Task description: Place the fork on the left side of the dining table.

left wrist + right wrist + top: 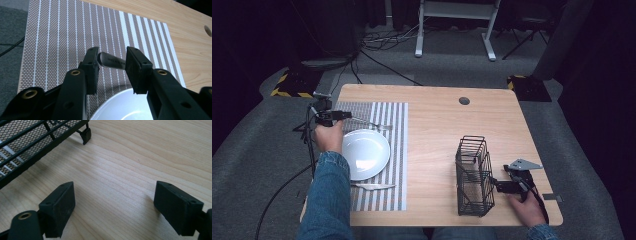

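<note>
My left gripper (111, 62) sits over the far-left part of the striped placemat (394, 150), just beyond the white plate (364, 152). A metal utensil handle (112, 62) lies between its jaws; I can't tell if the pads press it. The rest of that utensil (372, 123) stretches right across the mat. A knife (374, 186) lies near the plate. My right gripper (113, 207) is wide open, holding nothing, over bare table (432, 145) just right of the black wire basket (474, 175).
</note>
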Tool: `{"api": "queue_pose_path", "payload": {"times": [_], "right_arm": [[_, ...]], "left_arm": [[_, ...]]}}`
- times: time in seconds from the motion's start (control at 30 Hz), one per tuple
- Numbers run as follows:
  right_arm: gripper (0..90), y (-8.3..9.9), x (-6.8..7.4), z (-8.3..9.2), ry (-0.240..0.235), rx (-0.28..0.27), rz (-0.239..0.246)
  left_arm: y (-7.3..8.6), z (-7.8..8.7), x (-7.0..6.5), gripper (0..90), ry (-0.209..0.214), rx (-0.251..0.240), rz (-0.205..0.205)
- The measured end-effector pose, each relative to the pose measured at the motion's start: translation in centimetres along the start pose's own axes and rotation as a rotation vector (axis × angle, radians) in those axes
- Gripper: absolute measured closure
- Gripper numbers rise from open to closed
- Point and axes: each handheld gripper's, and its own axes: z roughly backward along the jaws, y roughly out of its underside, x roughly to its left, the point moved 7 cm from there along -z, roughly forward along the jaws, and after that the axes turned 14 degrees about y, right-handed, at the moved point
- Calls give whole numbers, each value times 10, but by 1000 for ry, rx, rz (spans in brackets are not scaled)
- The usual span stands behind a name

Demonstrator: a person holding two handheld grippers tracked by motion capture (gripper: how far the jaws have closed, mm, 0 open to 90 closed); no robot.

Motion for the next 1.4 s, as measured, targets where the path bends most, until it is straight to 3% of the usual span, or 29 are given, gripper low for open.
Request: {"api": "queue_pose_path", "payload": {"times": [0.53,0.7,0.73,0.87,1.1,1.4], "right_arm": [[174,0,0,0,2,-1,4],[175,0,0,0,3,0,3],[175,0,0,0,4,0,3],[174,0,0,0,4,0,3],[175,0,0,0,3,-1,4],[175,0,0,0,2,0,3]], "left_arm": [[-4,-3,17,601,-6,-26,32],[-4,-2,17,599,-21,-35,15],[-5,0,16,598,-37,-42,10],[-7,8,17,592,-36,-75,11],[-10,19,6,593,-33,-91,-26],[-12,43,-26,593,-9,-111,-111]]}}
